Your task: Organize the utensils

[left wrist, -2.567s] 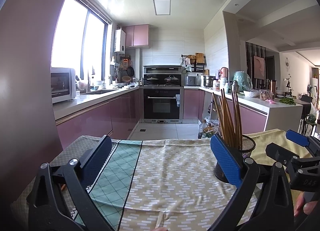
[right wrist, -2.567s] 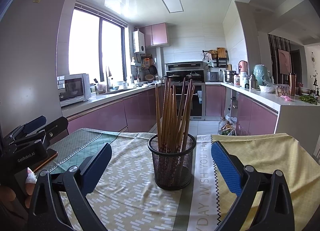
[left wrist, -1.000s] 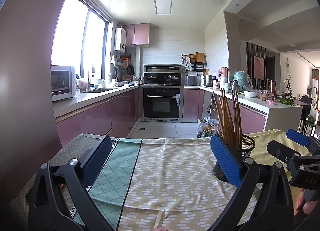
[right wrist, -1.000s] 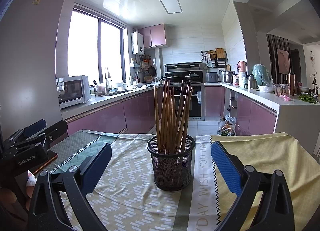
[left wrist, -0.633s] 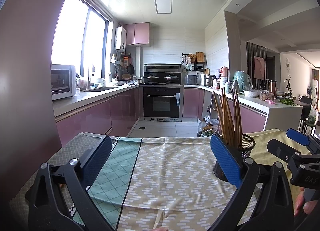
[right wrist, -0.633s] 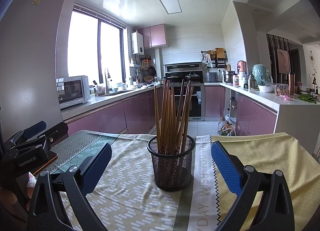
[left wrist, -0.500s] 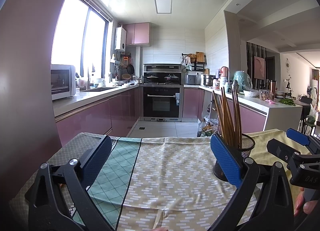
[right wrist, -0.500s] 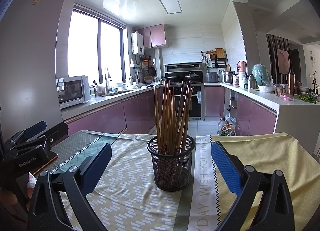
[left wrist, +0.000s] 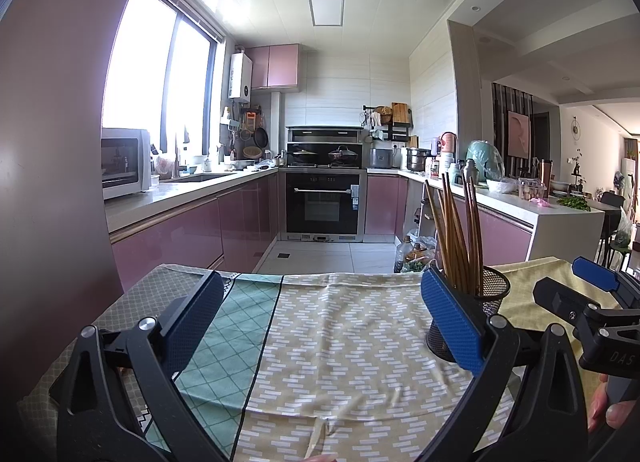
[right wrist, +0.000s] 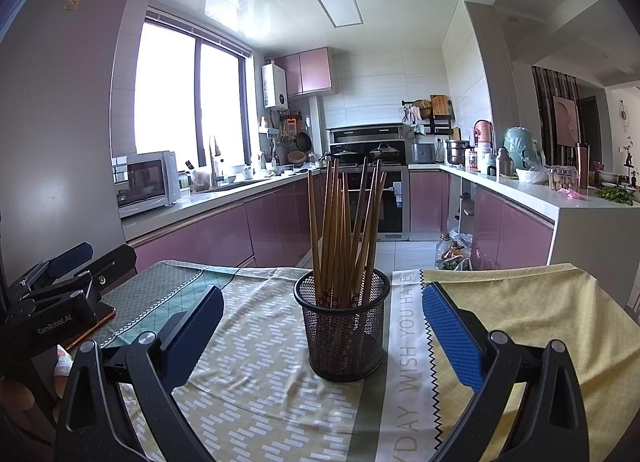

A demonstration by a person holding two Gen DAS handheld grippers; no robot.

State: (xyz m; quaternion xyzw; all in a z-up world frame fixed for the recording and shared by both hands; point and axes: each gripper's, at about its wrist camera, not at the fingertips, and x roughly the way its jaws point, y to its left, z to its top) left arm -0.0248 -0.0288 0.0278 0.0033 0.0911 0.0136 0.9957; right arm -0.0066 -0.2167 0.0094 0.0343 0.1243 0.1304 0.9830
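A black mesh holder [right wrist: 342, 332] is stood on the patterned tablecloth [right wrist: 256, 378], filled with upright wooden chopsticks [right wrist: 344, 230]; the right gripper [right wrist: 320, 326] is held just before the holder, blue pads spread wide and empty; the left gripper [left wrist: 320, 322] is held left of the holder, likewise spread and empty.

Two black hand-held grippers with blue pads

The left gripper [left wrist: 320, 322] and the right gripper [right wrist: 320, 326] share one build: matte black angular frames, each arm carrying round silver screws, ending in fingers [left wrist: 450, 322] faced with textured blue pads. White lettering reads "GenRobot.AI" on the left gripper's body, seen in the right wrist view, and "DAS" on the right gripper's body, seen in the left wrist view. A fingertip of the person's hand [left wrist: 610, 408] shows below that lettering.
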